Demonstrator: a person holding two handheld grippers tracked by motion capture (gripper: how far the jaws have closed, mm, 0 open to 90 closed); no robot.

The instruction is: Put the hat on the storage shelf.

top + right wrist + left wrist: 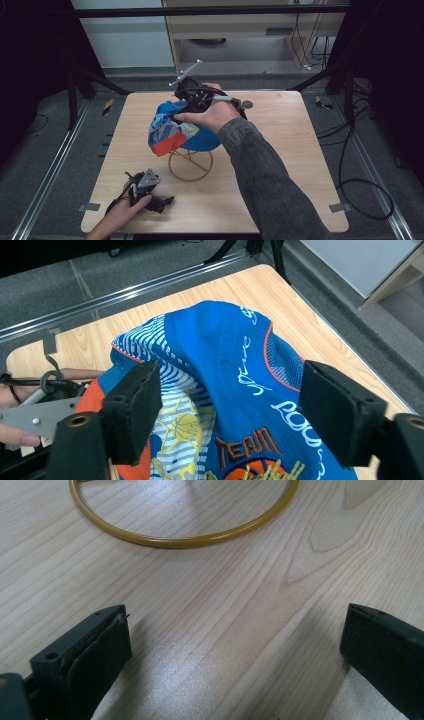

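Cap point(187, 131): blue baseball cap with an orange brim and printed panels, sitting on top of a gold wire stand point(190, 165) near the middle of the wooden table point(280, 150).

High view. I am seeing the right hand point(212, 116) reaching in over the cap, carrying the right gripper point(176, 119) at the cap's far upper edge; its jaws are pointing down toward the crown, but from here I cannot tell how far apart they are standing. The left hand point(122, 212) is lying at the table's near-left corner, holding the left gripper point(170, 200) low on the wood, well apart from the stand and aimed toward the right. A small round disc point(247, 104) is lying on the table behind the cap. Two tape tabs point(89, 206) are marking the near edge of the table.

Left gripper view. I am looking along the tabletop point(225, 630). The left gripper point(235, 645) is showing both jaws spread wide with bare wood between them, gripping nothing. The stand's gold base ring point(165, 541) is curving across the top, ahead of the jaws and not touching them.

Right gripper view. The right gripper point(230, 407) is holding its jaws spread wide, one on each side of the cap's crown point(225, 360), with embroidered lettering reading between them. I cannot tell whether the pads point(135, 405) are touching the fabric. The left hand point(15, 437) is showing at the left edge.
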